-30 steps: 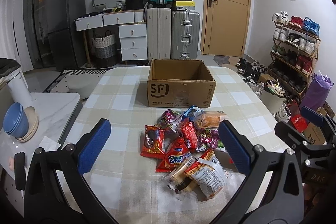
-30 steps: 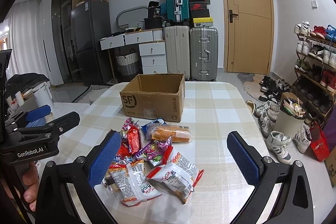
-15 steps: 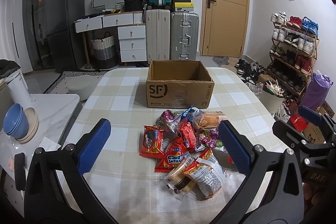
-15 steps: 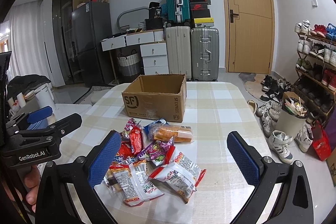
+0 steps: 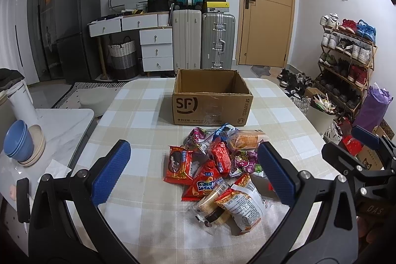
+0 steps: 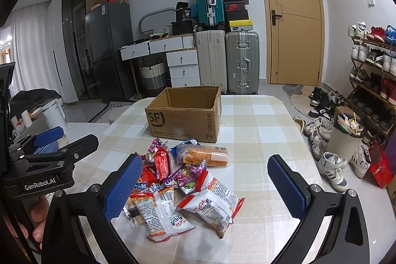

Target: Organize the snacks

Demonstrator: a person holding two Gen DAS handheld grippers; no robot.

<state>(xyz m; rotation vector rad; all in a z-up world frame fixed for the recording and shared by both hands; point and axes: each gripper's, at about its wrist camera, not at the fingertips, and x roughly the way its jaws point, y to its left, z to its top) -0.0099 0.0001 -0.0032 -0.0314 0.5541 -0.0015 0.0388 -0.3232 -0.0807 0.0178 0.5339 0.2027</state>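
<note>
A pile of snack packets (image 5: 217,170) lies on the checked tablecloth; it also shows in the right wrist view (image 6: 183,184). An open, empty-looking SF cardboard box (image 5: 211,100) stands behind the pile, also in the right wrist view (image 6: 184,119). My left gripper (image 5: 193,172) is open and empty, above the near side of the pile. My right gripper (image 6: 203,187) is open and empty, over the white packets (image 6: 212,207) at the pile's near edge. Each gripper shows at the edge of the other's view.
The table (image 5: 138,125) has a rounded edge; a white side table with blue bowls (image 5: 18,140) stands to its left. Suitcases (image 5: 203,38), drawers and a fridge line the back wall. A shoe rack (image 5: 346,58) and shoes are at right.
Both grippers have crept slightly forward toward the pile; the box and packets appear a little nearer. Nothing was taken hold of.
</note>
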